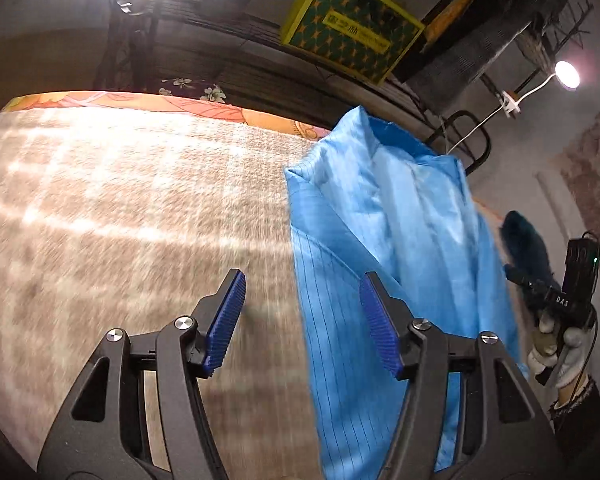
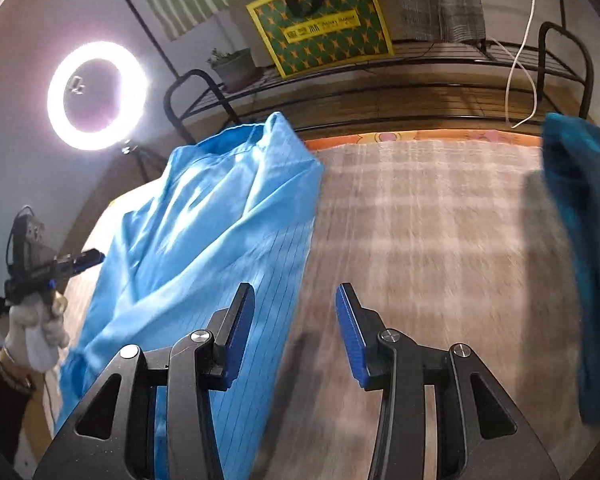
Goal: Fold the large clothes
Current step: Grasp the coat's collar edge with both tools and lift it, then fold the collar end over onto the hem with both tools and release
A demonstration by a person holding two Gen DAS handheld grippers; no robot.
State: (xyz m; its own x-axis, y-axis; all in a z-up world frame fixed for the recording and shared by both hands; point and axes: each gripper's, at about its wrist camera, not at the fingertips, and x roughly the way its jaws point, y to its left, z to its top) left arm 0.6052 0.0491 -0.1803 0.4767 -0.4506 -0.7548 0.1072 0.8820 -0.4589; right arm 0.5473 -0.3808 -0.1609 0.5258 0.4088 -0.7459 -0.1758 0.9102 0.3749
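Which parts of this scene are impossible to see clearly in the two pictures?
- Blue garment: lower end hidden behind the left tongs, left wrist view.
- Dark teal cloth: cut off by the lens edge, right wrist view.
- Checked bed cover: pattern smeared by motion blur, both views.

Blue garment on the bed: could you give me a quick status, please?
Left gripper open, empty. Right gripper open, empty. Blue garment lying folded lengthwise on checked blanket. Dark teal cloth at blanket's edge, clear of it.
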